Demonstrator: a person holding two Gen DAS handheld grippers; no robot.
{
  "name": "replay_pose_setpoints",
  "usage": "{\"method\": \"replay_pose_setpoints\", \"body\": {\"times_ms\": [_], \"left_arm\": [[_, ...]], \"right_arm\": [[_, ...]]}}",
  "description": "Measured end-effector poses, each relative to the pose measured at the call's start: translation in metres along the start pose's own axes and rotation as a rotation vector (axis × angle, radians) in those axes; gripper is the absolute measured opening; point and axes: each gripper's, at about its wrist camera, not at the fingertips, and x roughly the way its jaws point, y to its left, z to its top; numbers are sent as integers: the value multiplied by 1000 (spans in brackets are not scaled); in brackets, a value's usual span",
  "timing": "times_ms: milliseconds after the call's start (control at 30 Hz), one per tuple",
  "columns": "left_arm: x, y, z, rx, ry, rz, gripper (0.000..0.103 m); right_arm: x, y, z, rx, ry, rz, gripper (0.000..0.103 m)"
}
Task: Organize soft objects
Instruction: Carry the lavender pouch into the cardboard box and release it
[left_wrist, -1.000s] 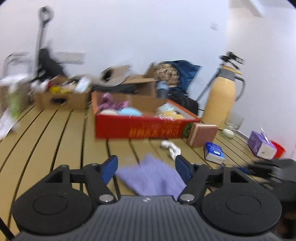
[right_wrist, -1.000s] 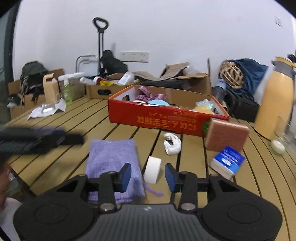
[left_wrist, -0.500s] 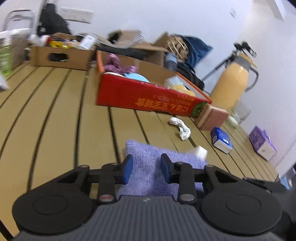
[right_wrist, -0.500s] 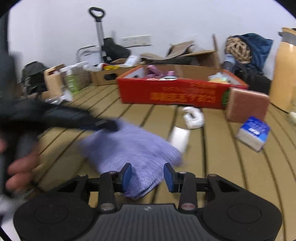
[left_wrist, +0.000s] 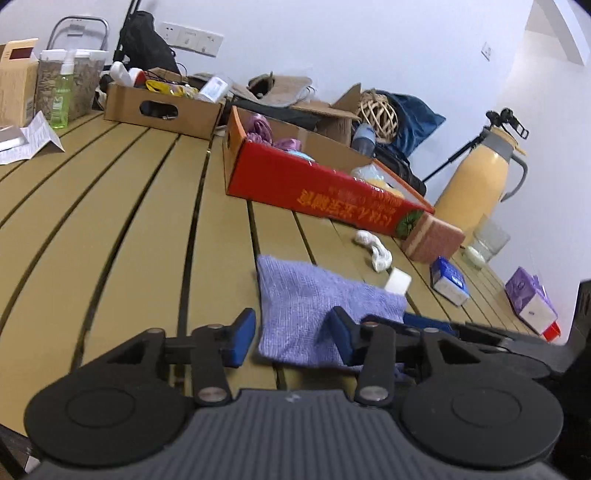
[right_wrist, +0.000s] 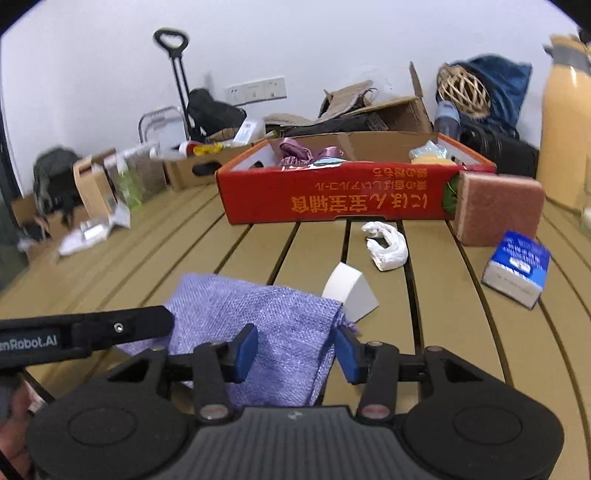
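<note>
Lying flat on the slatted worktop (left_wrist: 110, 206), the purple knitted cloth (left_wrist: 314, 306) sits at the near edge, in front of both tools and well short of the red cardboard box (left_wrist: 317, 184) further back. The left tool (left_wrist: 291, 338) hovers over the cloth's near left part with its blue pads spread apart and nothing between them. The right tool (right_wrist: 295, 349) is likewise released, its pads straddling the cloth's near right part without pinching it. A white wedge-shaped block (right_wrist: 351, 290) rests just beside the cloth's far right corner, apparently touching it. Further out lie a crumpled white piece (right_wrist: 386, 245), a pink sponge block (right_wrist: 496, 208) leaning against the box's right end, and a small blue carton (right_wrist: 517, 264) to the right. Purple fabric and other soft things show inside the box.
</note>
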Motion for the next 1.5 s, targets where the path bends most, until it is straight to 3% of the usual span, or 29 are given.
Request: {"method": "replay_pose_setpoints", "body": {"times_ms": [33,133,200,233,400,500,633,700,833,967,1067,1200,1333,1400,1467,1500], "left_arm": [[-1,-1,0,6,-3,-7,28],[0,-3,-1,11,3,-11,13],[-2,-4,-3,17,4,-7,10],[-3,-6,-4,22,3,-11,9],[-16,-16,9,53,-42,-62,8],[-17,-30,44,82,-107,-121,8],[12,-53,105,93,-160,-174,8],[42,-63,135,93,-140,-181,9],[117,-71,170,80,-63,-99,9],[188,-61,177,59,70,-48,9],[219,-66,173,144,128,45,8],[232,-52,168,150,176,43,9],[220,-43,163,141,152,21,13],[203,-43,166,153,138,-21,22],[181,-45,169,159,112,-37,42],[169,-48,170,180,90,-36,43]], "right_arm": [[1,4,-2,-26,-1,-17,38],[-3,12,-6,-78,-16,-42,22],[-7,17,-8,-112,-26,-53,14],[-9,17,-8,-111,-36,-40,2],[-32,4,9,-6,-106,80,1],[-50,-5,43,15,-176,160,1],[-43,-34,111,-4,-242,156,1],[-16,-55,149,-9,-197,153,1],[60,-92,199,71,-54,164,1],[129,-107,208,58,70,112,1],[155,-113,202,76,128,137,2],[177,-122,200,129,198,201,2],[186,-113,192,114,229,197,2],[191,-113,188,132,278,205,2],[192,-115,185,154,303,190,4],[189,-116,186,163,302,181,10]]}}
